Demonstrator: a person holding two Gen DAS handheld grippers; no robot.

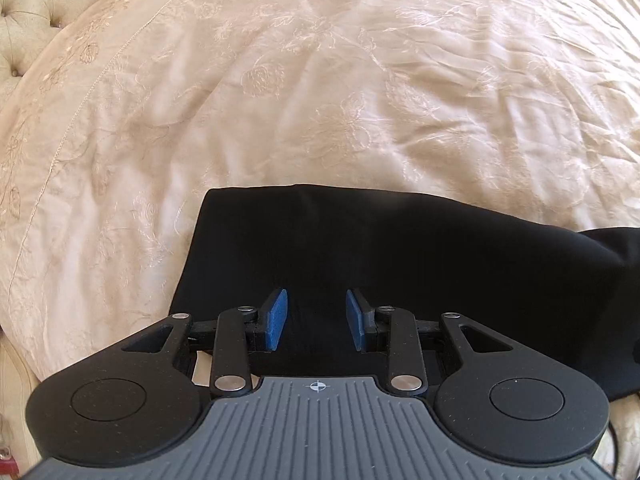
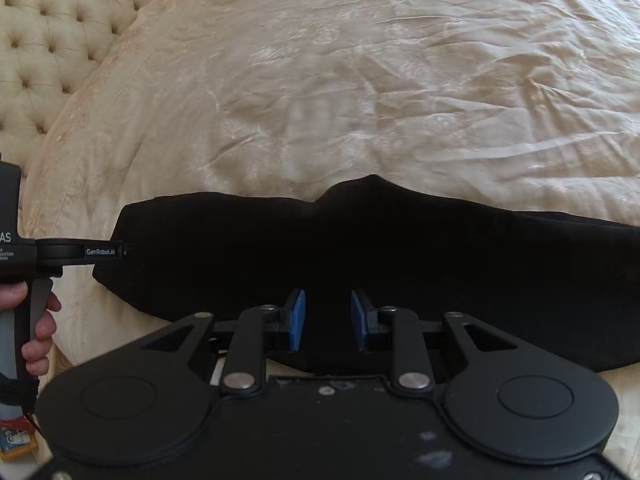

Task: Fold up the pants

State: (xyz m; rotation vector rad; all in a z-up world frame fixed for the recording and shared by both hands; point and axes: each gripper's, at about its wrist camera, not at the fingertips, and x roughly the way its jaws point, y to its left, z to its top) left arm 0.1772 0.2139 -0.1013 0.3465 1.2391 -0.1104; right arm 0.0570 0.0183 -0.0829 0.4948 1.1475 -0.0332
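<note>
Black soft fabric pants flat on cream embroidered bedspread. Left gripper and right gripper above, 2 jaws each parted, empty. Limp, light; pinch near edge.

Cream embroidered bedspread over a bed, black pants, seemingly folded, flat on it.

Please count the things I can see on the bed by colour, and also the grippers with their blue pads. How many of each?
Black: 1, the pants
Cream: 1, the bedspread
Grippers: 2, the left gripper and the right gripper, both with jaws apart
Blue pads: 4, two on each gripper
Total: 8
</note>
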